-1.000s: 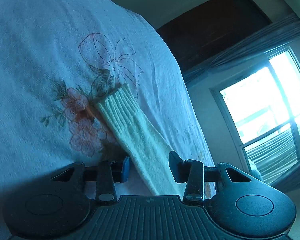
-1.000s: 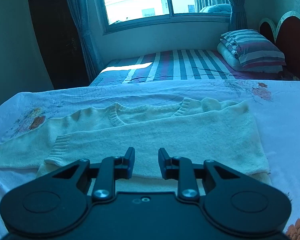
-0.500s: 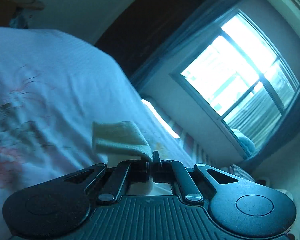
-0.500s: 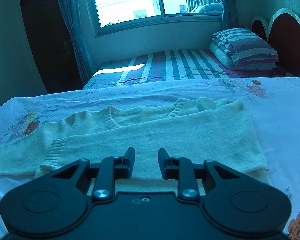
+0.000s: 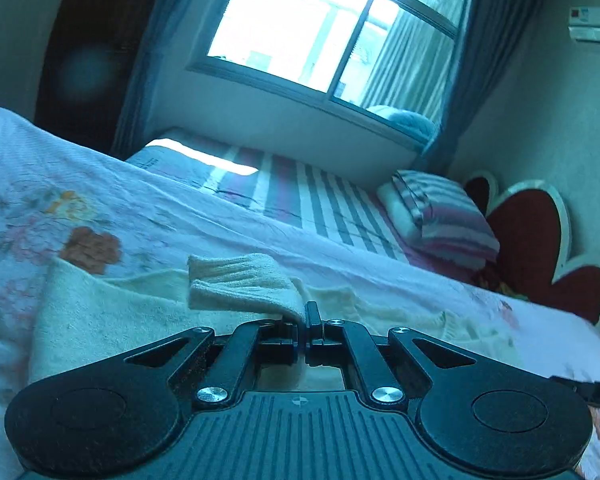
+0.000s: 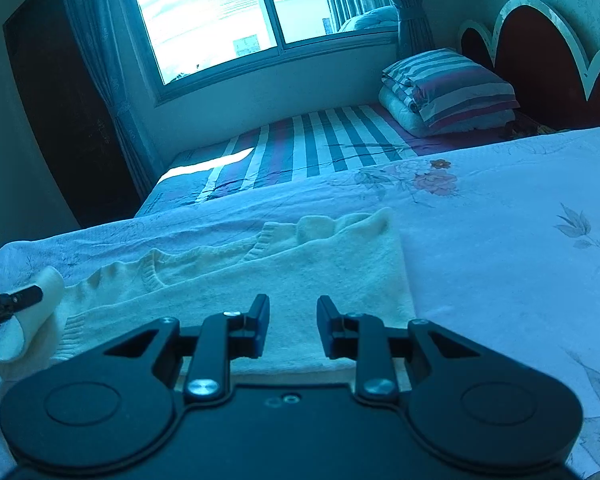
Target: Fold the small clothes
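A cream knitted sweater point(image 6: 284, 280) lies flat on the floral bedsheet point(image 6: 500, 248), one sleeve folded across its front. My left gripper point(image 5: 305, 322) is shut on the ribbed cuff of the other sleeve point(image 5: 240, 284) and holds it lifted over the sweater body point(image 5: 112, 320). In the right wrist view that lifted sleeve point(image 6: 40, 316) shows at the far left with the left gripper's dark tip on it. My right gripper point(image 6: 293, 322) hangs open just above the sweater's near hem, nothing between its fingers.
A striped mattress point(image 6: 300, 148) with a folded striped quilt point(image 6: 448, 88) lies beyond the sheet. A red heart-shaped headboard point(image 6: 540, 60) stands at the right, a bright window point(image 6: 228, 16) and curtains at the back, a dark wardrobe point(image 6: 64, 120) at the left.
The left gripper closed on the sleeve cuff, lifted it off the sheet and carried it over the sweater while rolling upright. The right gripper drifted slightly right, still open.
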{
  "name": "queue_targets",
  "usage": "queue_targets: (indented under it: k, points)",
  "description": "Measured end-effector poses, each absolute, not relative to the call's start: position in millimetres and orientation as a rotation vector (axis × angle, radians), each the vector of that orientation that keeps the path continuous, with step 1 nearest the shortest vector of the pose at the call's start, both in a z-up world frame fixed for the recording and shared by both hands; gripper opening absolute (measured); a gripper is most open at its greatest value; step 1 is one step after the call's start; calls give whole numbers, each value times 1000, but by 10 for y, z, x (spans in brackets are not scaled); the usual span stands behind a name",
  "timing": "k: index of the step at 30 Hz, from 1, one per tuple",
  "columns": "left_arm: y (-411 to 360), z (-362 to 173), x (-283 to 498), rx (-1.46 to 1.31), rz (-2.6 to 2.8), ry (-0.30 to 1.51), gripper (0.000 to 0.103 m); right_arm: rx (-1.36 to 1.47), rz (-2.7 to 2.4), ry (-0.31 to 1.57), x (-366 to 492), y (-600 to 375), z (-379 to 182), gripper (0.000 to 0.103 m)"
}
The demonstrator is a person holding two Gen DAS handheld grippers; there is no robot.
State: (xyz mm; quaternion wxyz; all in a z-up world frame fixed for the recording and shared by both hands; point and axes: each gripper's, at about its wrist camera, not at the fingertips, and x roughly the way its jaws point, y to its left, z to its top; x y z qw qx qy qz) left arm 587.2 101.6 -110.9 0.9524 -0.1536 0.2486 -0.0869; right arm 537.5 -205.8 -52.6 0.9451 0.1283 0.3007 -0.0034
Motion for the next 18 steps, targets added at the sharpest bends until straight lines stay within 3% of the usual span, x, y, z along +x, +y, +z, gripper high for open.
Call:
queue_targets:
  k: [11, 12, 13, 14, 15, 18]
  points:
    - [-49, -1235, 5888, -110, -229, 664, 3, 310, -44, 626, 5231, -2550, -571, 29]
    - [-125, -1244, 5868, -80, -239, 670, 10, 310, -46, 625, 5217, -2577, -563, 29]
    - [-215, -1231, 5805, -54, -256, 655, 23, 308, -48, 623, 5205, -2604, -555, 30]
    - [-262, -1218, 5768, -61, -290, 646, 57, 309, -51, 621, 5194, -2627, -547, 30]
    - [-299, -1208, 5743, -74, -326, 638, 76, 311, -53, 619, 5189, -2642, -538, 30]
    - [-497, -1200, 5598, -96, -433, 602, 78, 323, -55, 612, 5179, -2682, -501, 30]
